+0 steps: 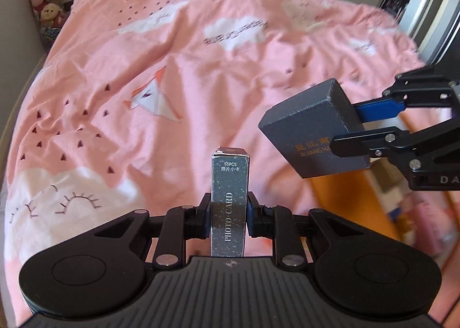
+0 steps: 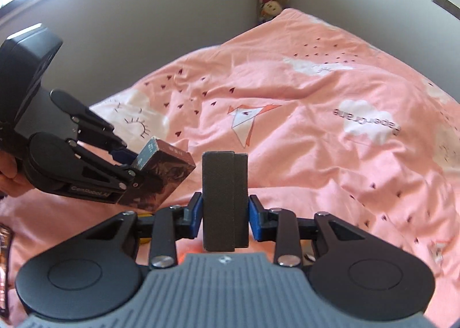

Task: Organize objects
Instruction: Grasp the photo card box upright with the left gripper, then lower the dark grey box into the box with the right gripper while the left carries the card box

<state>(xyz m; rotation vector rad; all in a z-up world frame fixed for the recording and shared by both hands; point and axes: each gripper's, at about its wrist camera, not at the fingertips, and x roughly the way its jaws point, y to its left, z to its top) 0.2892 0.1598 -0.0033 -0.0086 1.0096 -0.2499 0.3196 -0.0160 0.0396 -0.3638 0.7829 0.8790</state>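
Gripping a photo card box [image 1: 229, 201], the left tool [image 1: 228, 217] is hovering above the pink bed [image 1: 201, 69] while the right tool [image 2: 225, 217] is clamping a dark gray box [image 2: 224, 201].

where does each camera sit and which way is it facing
Left wrist: on the left gripper, looking along its fingers over the pink patterned bedspread; it clamps a silver speckled photo-card box.
Right wrist: on the right gripper, facing the bedspread and grey wall; it clamps a dark grey flat box; a hand shows at left.
Shared: each sees the other gripper and box.
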